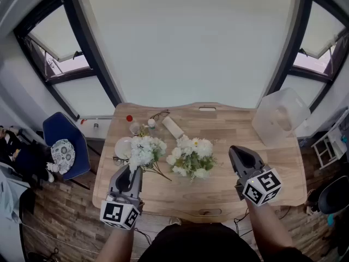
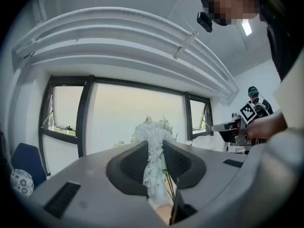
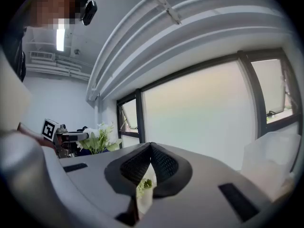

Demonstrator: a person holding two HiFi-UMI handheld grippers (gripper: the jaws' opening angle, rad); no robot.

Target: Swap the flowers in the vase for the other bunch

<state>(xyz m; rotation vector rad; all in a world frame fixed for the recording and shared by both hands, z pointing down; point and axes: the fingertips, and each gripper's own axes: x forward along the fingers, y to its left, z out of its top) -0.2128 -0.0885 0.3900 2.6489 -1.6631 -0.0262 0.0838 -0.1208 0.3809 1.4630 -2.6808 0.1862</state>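
Note:
A bunch of white blossoms (image 1: 143, 150) reaches from my left gripper (image 1: 132, 171) toward the table's left middle, its stems (image 1: 159, 172) trailing right. In the left gripper view the white blossoms (image 2: 153, 148) fill the narrow gap of that gripper (image 2: 154, 148), whose jaws press on them. A second bunch, white daisies with green leaves (image 1: 192, 158), is at the table's middle; I cannot tell whether a vase holds it. My right gripper (image 1: 235, 153) hovers right of that bunch, jaws shut and tips touching (image 3: 151, 147), holding nothing. A white cylinder (image 1: 173, 126) lies behind the bunches.
A wooden table (image 1: 229, 130) carries a white plate (image 1: 122, 147), a small glass (image 1: 134, 127) and a red cap (image 1: 129, 118) at its back left. A clear plastic bin (image 1: 278, 116) stands at the back right corner. A blue chair (image 1: 64, 146) is left of the table.

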